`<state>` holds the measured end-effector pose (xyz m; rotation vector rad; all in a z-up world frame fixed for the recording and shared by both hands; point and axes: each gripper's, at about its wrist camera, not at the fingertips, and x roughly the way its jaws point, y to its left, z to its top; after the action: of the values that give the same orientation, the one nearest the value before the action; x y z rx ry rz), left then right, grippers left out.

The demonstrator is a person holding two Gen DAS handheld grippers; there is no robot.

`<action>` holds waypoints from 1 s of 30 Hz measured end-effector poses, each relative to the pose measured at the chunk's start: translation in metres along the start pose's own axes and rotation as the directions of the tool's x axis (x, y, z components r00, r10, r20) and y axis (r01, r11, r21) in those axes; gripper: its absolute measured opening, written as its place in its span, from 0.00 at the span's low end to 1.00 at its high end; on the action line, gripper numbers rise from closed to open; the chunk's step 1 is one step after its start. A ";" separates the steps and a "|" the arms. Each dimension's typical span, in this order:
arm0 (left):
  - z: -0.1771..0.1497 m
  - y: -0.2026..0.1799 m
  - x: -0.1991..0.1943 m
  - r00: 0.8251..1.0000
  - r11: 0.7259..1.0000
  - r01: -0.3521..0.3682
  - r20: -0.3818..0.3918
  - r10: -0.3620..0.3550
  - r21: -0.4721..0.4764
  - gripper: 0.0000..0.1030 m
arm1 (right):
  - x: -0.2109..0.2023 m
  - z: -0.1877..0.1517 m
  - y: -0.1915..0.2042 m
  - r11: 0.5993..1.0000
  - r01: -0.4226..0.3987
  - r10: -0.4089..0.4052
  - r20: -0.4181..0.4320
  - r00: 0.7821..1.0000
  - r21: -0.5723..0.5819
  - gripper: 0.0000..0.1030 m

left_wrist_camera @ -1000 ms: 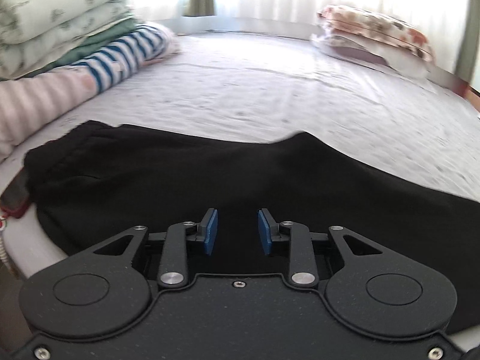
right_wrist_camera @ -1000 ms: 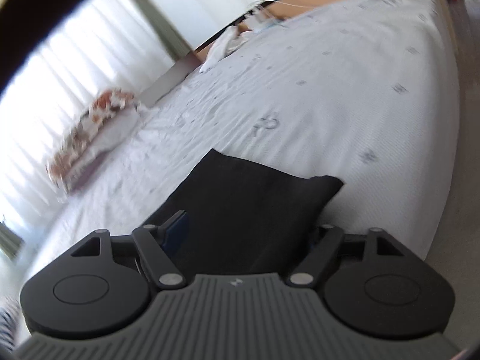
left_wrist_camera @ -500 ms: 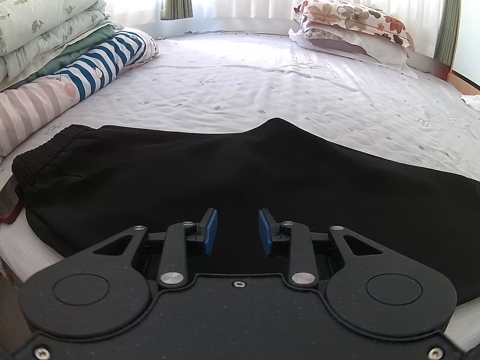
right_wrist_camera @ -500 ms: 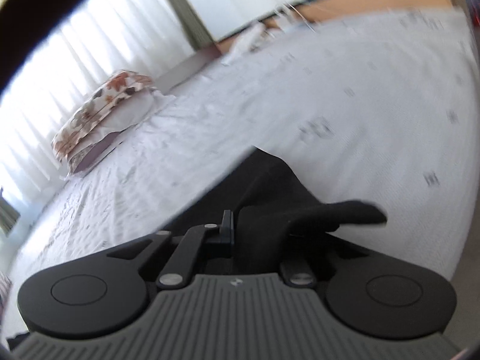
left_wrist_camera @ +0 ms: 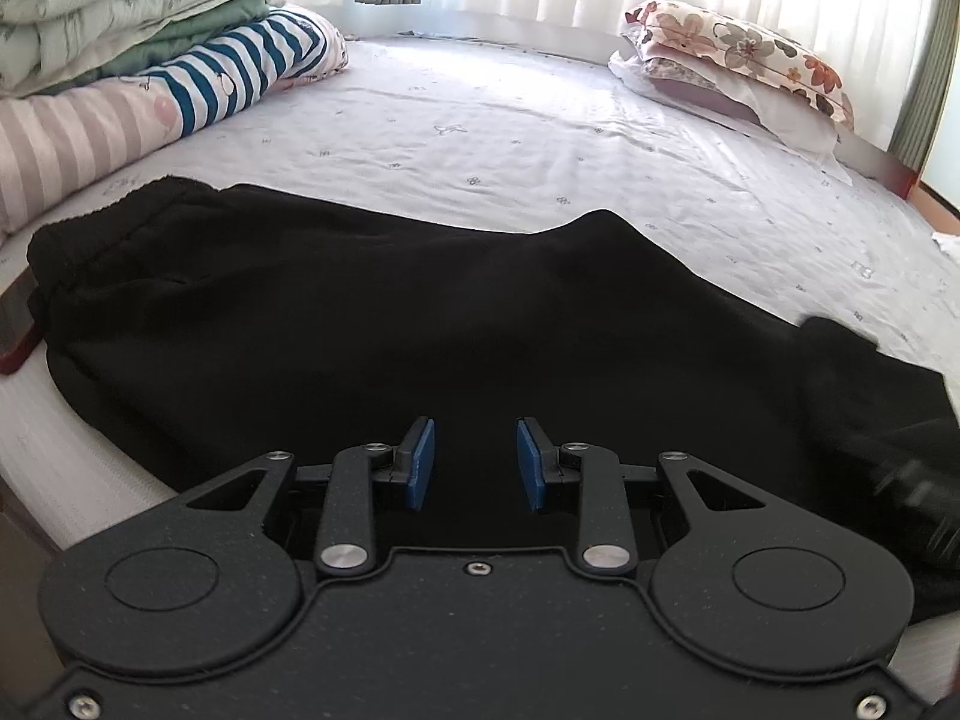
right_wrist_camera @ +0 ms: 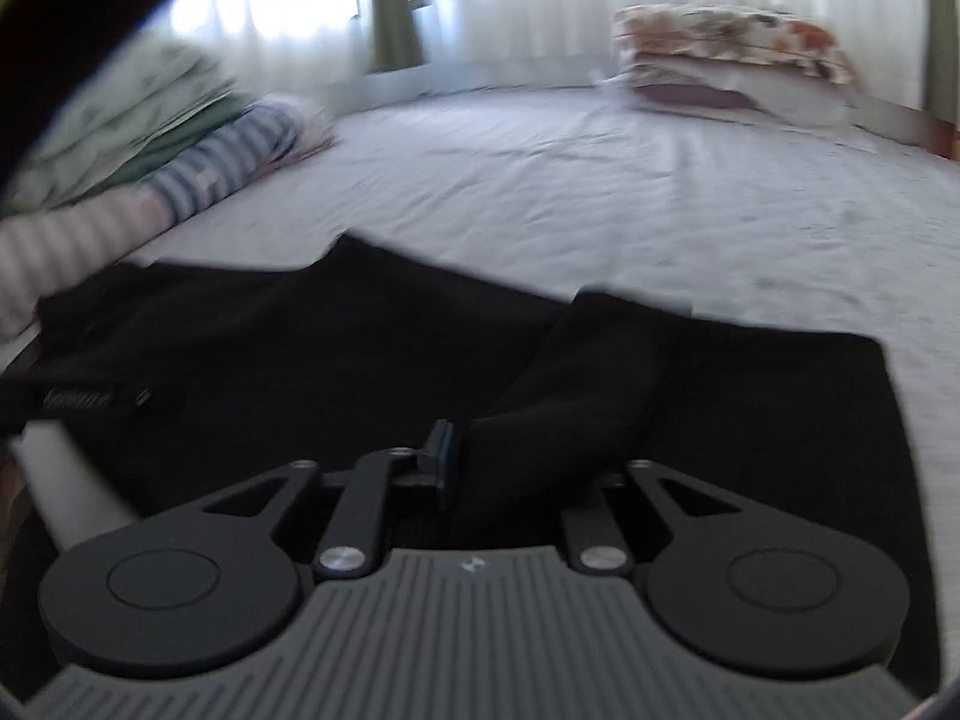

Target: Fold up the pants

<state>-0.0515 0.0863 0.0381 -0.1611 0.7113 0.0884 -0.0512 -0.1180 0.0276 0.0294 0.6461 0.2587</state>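
Note:
Black pants [left_wrist_camera: 372, 330] lie flat across the near edge of the bed, waistband at the left. My left gripper [left_wrist_camera: 476, 462] is open and empty, hovering just above the middle of the pants. My right gripper [right_wrist_camera: 480, 468] is shut on the leg end of the pants [right_wrist_camera: 576, 378] and holds it lifted and bunched above the rest of the pants [right_wrist_camera: 300, 348]. Its right finger is hidden by the cloth. The right gripper shows blurred at the right edge of the left wrist view [left_wrist_camera: 900, 468].
The bed sheet [left_wrist_camera: 540, 138] stretches away behind the pants. Folded quilts and striped bedding [left_wrist_camera: 150, 60] are stacked at the far left. Floral pillows [left_wrist_camera: 738, 66] lie at the far right by the curtains. The bed edge runs just below the pants.
My right gripper closed on the leg end, lifted it and swung left toward the waistband. My left gripper stayed open over the pants and shifted slightly.

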 end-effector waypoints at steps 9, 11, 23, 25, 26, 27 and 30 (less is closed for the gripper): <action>0.000 -0.015 0.002 0.993 0.993 0.119 -0.014 -0.118 0.013 0.39 | -0.055 -0.007 -0.021 0.997 -0.055 0.053 0.044 0.998 0.062 0.70; 0.001 -0.025 -0.001 0.984 0.983 0.180 -0.019 -0.179 0.037 0.45 | -0.069 -0.011 -0.030 0.996 -0.048 0.044 0.052 0.998 0.077 0.73; -0.017 -0.149 -0.022 0.955 0.873 0.236 0.064 -0.289 0.426 0.88 | -0.123 -0.045 -0.084 0.971 0.140 -0.160 0.089 0.983 0.195 0.93; -0.027 -0.169 -0.017 0.968 0.863 0.150 0.104 -0.226 0.482 0.89 | -0.125 -0.048 -0.093 0.951 0.206 -0.231 0.086 0.969 0.232 0.93; -0.032 -0.176 -0.013 0.973 0.860 0.129 0.102 -0.205 0.494 0.89 | -0.125 -0.050 -0.097 0.940 0.240 -0.266 0.081 0.960 0.242 0.93; -0.035 -0.180 -0.008 0.978 0.859 0.120 0.089 -0.188 0.498 0.89 | -0.125 -0.053 -0.101 0.928 0.278 -0.304 0.073 0.950 0.248 0.93; -0.043 -0.181 0.010 0.994 0.884 0.073 0.038 -0.103 0.462 0.88 | -0.121 -0.057 -0.109 0.890 0.387 -0.410 0.052 0.911 0.241 0.93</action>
<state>-0.0470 -0.0988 0.0204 0.2653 0.6443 -0.1639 -0.1529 -0.2561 0.0418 0.1259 0.5629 -0.2164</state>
